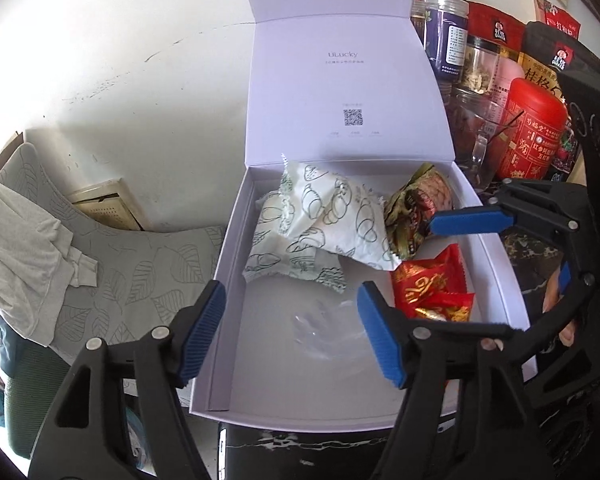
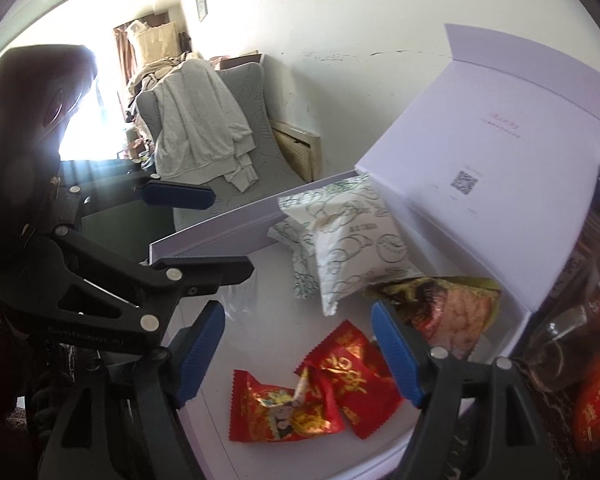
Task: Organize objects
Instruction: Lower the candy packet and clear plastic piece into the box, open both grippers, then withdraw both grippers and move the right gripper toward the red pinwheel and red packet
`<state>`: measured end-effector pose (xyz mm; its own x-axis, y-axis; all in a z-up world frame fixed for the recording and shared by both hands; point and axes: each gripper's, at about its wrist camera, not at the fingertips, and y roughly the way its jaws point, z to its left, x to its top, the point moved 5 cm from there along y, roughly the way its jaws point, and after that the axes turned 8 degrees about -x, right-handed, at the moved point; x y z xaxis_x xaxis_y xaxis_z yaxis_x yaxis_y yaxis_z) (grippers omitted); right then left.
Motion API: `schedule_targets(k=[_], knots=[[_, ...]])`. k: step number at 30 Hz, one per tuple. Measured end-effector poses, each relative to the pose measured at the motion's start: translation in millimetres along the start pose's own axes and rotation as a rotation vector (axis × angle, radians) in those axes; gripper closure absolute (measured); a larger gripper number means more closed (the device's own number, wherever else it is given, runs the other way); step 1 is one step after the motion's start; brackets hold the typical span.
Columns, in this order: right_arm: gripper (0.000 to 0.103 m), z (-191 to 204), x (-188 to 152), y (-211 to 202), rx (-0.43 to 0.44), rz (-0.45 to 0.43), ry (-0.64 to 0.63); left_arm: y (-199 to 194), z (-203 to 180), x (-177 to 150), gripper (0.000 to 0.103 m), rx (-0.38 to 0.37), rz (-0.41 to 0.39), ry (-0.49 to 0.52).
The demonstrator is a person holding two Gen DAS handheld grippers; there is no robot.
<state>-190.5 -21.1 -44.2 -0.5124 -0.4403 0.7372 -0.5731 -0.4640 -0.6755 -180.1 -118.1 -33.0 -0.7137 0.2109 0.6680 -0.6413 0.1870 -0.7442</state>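
The big white box sits open on the desk, lid up. Inside lie white snack bags, a green-brown packet and red candy packs. Both the left gripper and the right gripper hover over the box with fingers spread wide, holding nothing.

Both the left gripper and right gripper are matte black plastic, with ribbed blue pads and silver rivets at the pivots. Faint embossed lettering marks one arm. Bare fingers show behind.
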Motion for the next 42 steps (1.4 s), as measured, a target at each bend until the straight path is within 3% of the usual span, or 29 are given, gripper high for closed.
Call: schedule_targets(k=[15,30,42], knots=[[0.026,-21.7,6.6,-29.9,-0.142,-0.01,0.048,-10.3,-10.8,11.8,0.035,-0.033,-0.006,-0.02],[0.022,-20.3,18.8,-89.6,-0.25,-0.073,0.09,-64.4,-24.2,20.1,0.022,-0.013,-0.073,-0.02],[0.021,-11.5,11.2,-138.8,-0.298,-0.096,0.129,-111.0,-50.1,13.7,0.02,-0.005,-0.118,0.011]])
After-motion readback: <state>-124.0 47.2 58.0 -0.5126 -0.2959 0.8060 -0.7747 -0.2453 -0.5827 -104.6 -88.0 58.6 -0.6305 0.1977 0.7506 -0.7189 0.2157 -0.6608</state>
